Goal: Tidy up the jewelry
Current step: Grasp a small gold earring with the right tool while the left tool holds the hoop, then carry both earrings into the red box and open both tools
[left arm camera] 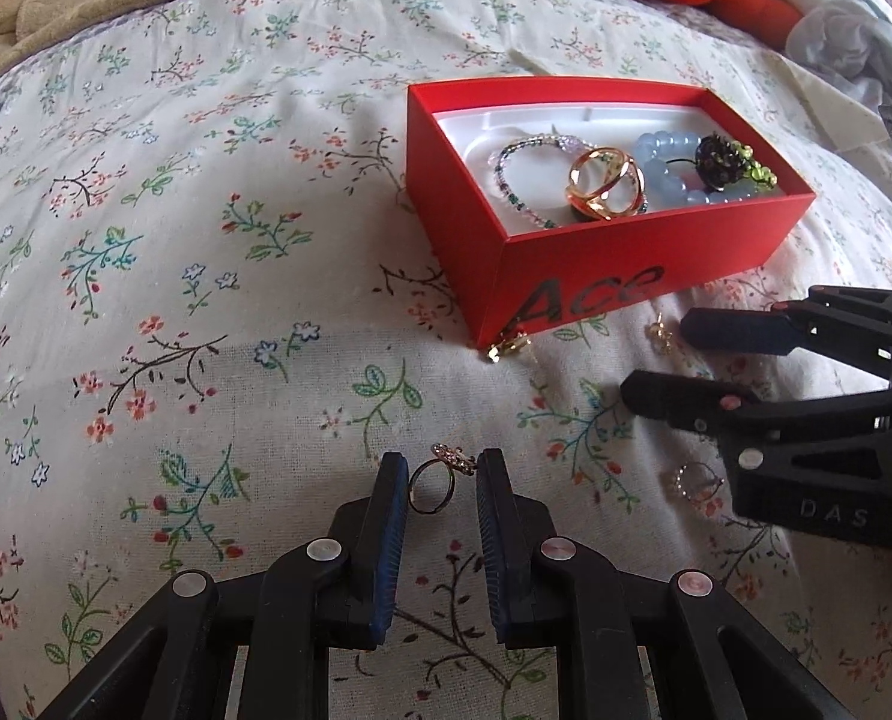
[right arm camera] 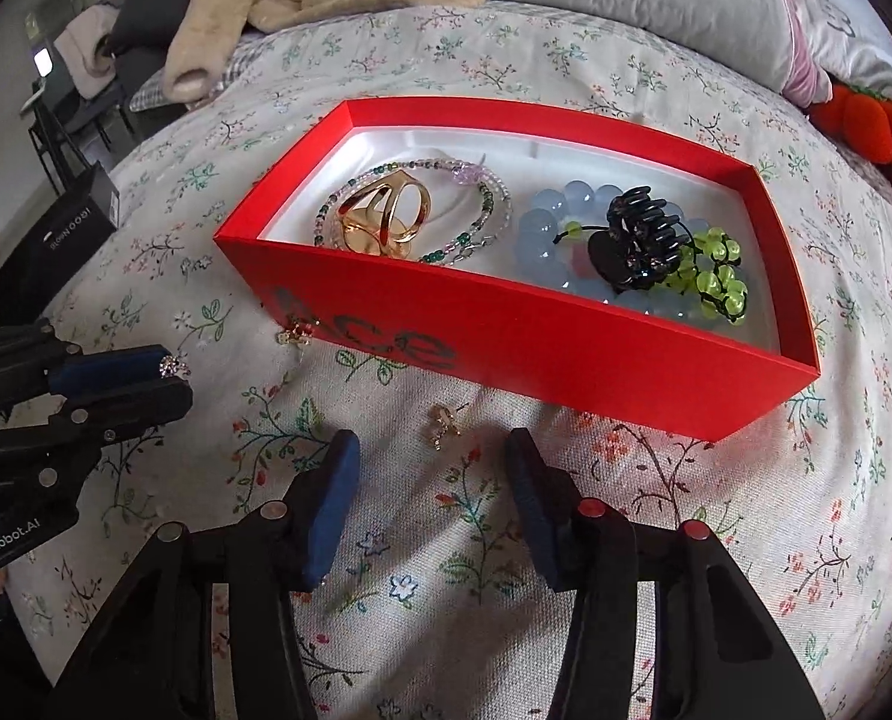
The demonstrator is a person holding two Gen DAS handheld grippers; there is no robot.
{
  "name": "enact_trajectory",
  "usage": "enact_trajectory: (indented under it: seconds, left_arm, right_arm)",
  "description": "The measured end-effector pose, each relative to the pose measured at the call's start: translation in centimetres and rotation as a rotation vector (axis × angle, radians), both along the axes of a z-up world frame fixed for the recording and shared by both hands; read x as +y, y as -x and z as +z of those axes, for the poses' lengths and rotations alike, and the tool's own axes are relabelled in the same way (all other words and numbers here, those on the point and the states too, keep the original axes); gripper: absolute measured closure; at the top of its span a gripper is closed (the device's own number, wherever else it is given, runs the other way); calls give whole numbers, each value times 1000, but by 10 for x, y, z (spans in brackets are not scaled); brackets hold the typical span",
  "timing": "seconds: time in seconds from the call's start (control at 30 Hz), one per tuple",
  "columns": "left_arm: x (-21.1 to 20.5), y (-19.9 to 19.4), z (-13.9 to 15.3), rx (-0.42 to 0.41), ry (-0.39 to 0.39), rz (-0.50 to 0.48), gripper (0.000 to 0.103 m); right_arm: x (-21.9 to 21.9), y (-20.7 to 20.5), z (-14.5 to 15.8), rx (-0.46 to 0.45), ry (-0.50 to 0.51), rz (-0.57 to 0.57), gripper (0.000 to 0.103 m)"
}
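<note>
Left gripper [left arm camera: 442,471]: jaws narrow, pinching a thin gold ring [left arm camera: 431,483] by its band, just above the bed [left arm camera: 176,300]. Light, stiff, slippery; likely to twist out, so grip on the band, not the stone setting. Right gripper [right arm camera: 431,450]: jaws wide, empty, over a small earring [right arm camera: 443,423]. Red box [right arm camera: 506,354] near, open-topped; wall to clear first.

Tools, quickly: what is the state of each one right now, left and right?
Left tool: closed on the ring.
Right tool: open, holding nothing; a small earring lies on the bedspread ahead of it.
</note>
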State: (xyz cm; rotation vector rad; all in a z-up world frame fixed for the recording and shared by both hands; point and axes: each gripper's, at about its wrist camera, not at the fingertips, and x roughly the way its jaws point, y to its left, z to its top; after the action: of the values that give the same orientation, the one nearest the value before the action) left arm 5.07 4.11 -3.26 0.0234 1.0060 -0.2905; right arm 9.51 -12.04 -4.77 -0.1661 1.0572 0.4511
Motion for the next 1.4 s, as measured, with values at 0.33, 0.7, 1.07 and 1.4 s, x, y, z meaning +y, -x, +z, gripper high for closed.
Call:
enact_trajectory:
  seconds: [0.33,0.7,1.07,1.4]
  left_arm:
    - [1,-1,0,9,7,5,85]
    - [3,-5,3,11,17,31,85]
    - [5,-13,28,-25,87,73,85]
    - [2,-28,57,-84,151,102,85]
  right_arm:
    - [-5,-5,0,-13,-10,-23,77]
    - [-5,-8,3,18,-25,-24,94]
    - [-14,-5,18,76,-82,-60,94]
    - [-30,0,65,9,-202,-105,94]
